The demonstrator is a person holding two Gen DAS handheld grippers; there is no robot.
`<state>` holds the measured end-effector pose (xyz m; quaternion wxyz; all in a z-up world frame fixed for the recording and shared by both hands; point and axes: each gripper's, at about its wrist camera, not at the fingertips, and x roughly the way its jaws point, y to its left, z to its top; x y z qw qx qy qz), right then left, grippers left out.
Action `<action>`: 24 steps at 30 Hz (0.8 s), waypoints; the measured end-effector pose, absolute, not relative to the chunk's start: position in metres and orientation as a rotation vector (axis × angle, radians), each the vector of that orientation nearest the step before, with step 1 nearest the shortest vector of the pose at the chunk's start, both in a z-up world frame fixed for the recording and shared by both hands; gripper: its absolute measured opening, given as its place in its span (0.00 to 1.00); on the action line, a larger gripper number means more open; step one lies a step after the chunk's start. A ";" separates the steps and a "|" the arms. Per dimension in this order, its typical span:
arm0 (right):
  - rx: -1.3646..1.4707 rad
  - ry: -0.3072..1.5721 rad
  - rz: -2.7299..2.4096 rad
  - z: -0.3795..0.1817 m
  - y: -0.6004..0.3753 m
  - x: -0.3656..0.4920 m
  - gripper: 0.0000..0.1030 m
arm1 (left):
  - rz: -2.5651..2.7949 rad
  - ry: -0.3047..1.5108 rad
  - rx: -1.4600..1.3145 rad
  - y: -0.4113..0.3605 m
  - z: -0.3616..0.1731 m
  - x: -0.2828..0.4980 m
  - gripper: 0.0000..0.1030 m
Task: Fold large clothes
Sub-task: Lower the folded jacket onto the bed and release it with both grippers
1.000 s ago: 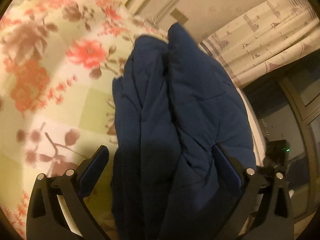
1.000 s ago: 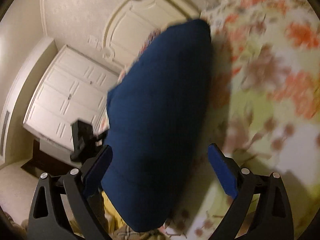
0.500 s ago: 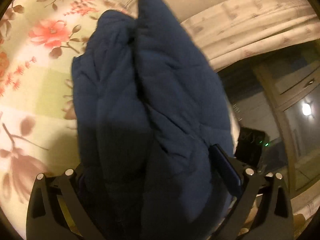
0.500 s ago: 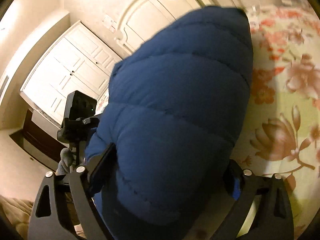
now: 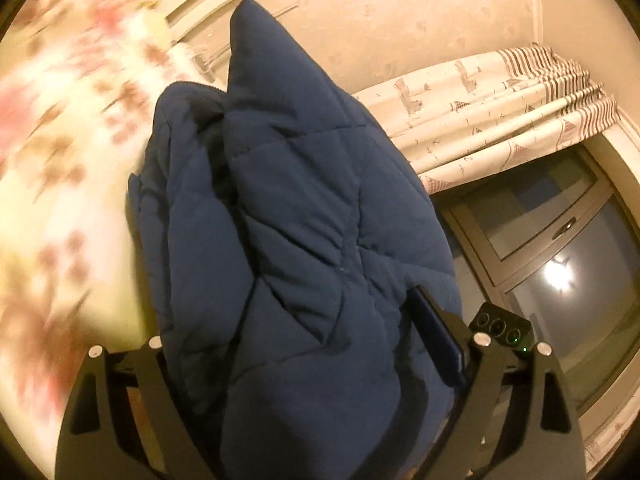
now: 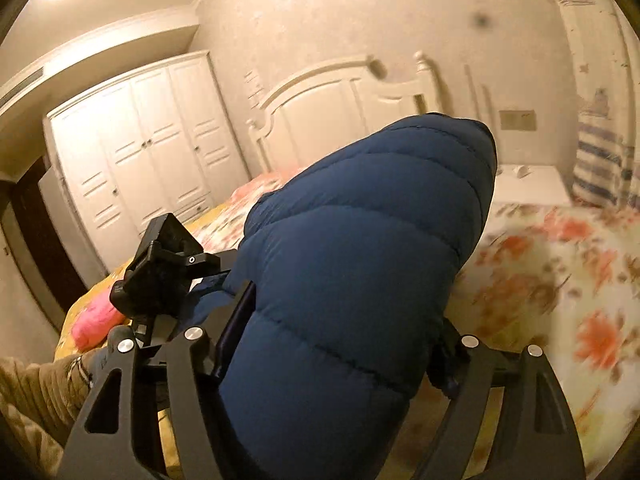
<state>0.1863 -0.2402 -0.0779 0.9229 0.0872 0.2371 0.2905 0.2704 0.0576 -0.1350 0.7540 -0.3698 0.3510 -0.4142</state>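
A dark blue quilted down jacket (image 5: 296, 240) fills the left wrist view, bunched in thick folds between the jaws of my left gripper (image 5: 304, 344), which is shut on it and holds it lifted above the floral bed sheet (image 5: 60, 160). In the right wrist view the same jacket (image 6: 360, 264) bulges between the jaws of my right gripper (image 6: 336, 340), which is shut on it. The left gripper's body (image 6: 160, 276) shows just left of the jacket there. The jacket hides both grippers' fingertips.
The bed with a white headboard (image 6: 340, 108) and floral sheet (image 6: 560, 300) lies below. A white wardrobe (image 6: 140, 152) stands at left, a curtain (image 5: 500, 104) and dark window (image 5: 560, 260) at right. A pink item (image 6: 96, 320) lies on the bed.
Both grippers closed onto the jacket and lifted it up off the bed. The views tilted upward from the sheet toward the walls, window and wardrobe.
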 end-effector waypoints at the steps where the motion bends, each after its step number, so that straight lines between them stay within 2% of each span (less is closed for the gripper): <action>1: 0.198 0.474 0.587 -0.074 -0.256 0.194 0.76 | -0.907 0.758 -0.786 0.047 -0.126 0.282 0.87; 7: 0.312 0.479 0.534 -0.080 -0.316 0.251 0.76 | -0.876 0.784 -0.665 -0.003 -0.103 0.349 0.85; 9: 0.338 0.528 0.517 -0.097 -0.328 0.270 0.76 | -0.839 0.834 -0.632 -0.021 -0.117 0.372 0.85; 11: 0.396 0.645 0.473 -0.131 -0.345 0.299 0.77 | -0.777 0.915 -0.618 -0.036 -0.146 0.391 0.83; 12: 0.424 0.730 0.427 -0.155 -0.354 0.314 0.80 | -0.752 0.936 -0.623 -0.040 -0.162 0.396 0.85; 14: 0.519 0.748 0.453 -0.169 -0.367 0.321 0.82 | -0.755 0.909 -0.629 -0.043 -0.167 0.395 0.87; 15: 0.503 0.760 0.439 -0.168 -0.366 0.322 0.82 | -0.752 0.908 -0.614 -0.043 -0.166 0.392 0.87; 16: 0.476 0.772 0.416 -0.166 -0.363 0.321 0.87 | -0.754 0.911 -0.597 -0.043 -0.165 0.392 0.87; 21: 0.434 0.808 0.255 -0.151 -0.360 0.315 0.90 | -0.719 0.908 -0.549 -0.044 -0.155 0.390 0.91; 24: 0.261 0.613 0.045 -0.111 -0.342 0.285 0.92 | -0.691 0.886 -0.554 -0.041 -0.157 0.386 0.93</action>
